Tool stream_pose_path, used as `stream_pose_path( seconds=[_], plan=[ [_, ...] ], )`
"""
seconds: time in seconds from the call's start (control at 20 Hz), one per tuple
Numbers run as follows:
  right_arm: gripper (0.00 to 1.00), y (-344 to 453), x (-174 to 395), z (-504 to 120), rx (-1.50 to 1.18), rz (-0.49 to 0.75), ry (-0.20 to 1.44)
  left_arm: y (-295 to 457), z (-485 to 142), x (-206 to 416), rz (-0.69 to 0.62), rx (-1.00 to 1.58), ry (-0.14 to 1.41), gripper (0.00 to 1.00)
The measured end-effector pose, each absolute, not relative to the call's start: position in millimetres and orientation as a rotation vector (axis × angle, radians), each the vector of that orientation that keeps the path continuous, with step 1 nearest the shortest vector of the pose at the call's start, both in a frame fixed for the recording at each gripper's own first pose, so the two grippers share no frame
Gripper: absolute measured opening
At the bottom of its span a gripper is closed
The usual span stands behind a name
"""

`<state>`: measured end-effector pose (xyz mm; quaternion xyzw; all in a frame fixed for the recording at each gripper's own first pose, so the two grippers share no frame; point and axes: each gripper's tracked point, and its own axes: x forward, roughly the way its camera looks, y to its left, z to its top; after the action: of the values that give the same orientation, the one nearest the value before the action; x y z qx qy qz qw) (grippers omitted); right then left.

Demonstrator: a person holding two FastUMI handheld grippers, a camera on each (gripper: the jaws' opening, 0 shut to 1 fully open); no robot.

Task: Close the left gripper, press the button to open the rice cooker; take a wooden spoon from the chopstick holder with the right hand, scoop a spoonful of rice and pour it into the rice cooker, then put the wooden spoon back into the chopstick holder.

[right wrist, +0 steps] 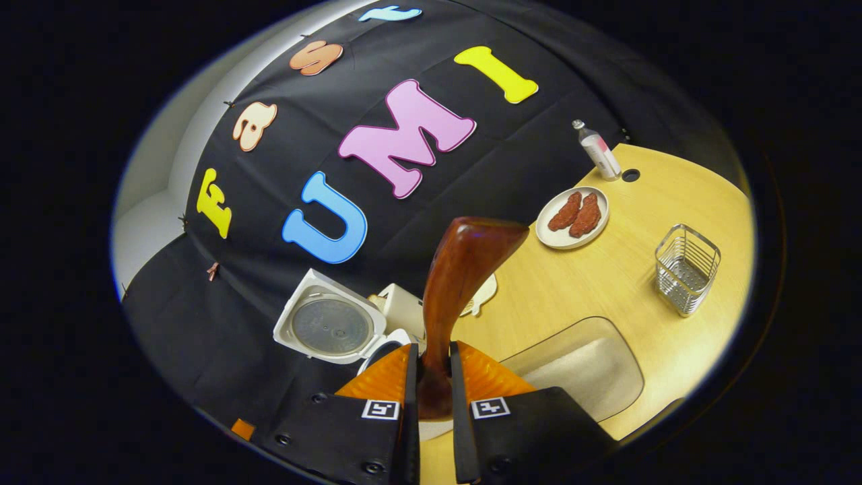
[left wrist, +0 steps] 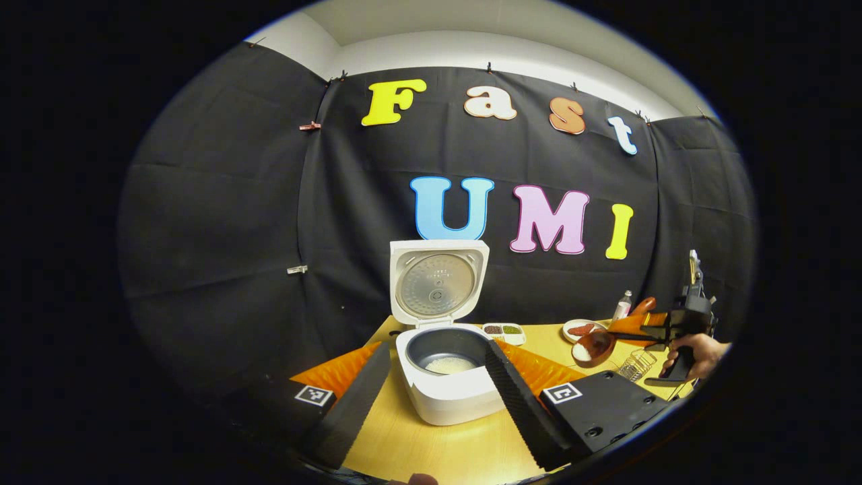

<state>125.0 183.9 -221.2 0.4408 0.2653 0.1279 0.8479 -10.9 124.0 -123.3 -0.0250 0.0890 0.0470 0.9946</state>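
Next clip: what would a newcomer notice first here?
The white rice cooker stands mid-table with its lid upright and rice in the pot. To its right, the right gripper has its jaws shut on a wooden spoon carrying rice, near the wire chopstick holder.

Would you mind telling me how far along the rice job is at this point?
Done: the rice cooker stands with its lid up, and some rice already lies in the pot. In hand: the right gripper is shut on the wooden spoon, whose bowl carries rice in the left gripper view. Left: tipping that rice into the pot and returning the spoon to the wire chopstick holder.
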Motion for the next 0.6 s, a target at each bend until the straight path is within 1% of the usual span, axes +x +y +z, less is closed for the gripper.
stream_pose_path(
  seconds=[0.35,0.6],
  plan=[
    [0.24,266.6,144.9,-170.6,0.999,0.329,0.544,150.7,-134.9,-29.7,0.096,-0.054,0.196,0.98],
    [0.24,324.2,167.6,-159.6,0.968,0.351,0.537,172.8,-137.9,-40.9,0.126,-0.060,0.203,0.98]
  ],
)
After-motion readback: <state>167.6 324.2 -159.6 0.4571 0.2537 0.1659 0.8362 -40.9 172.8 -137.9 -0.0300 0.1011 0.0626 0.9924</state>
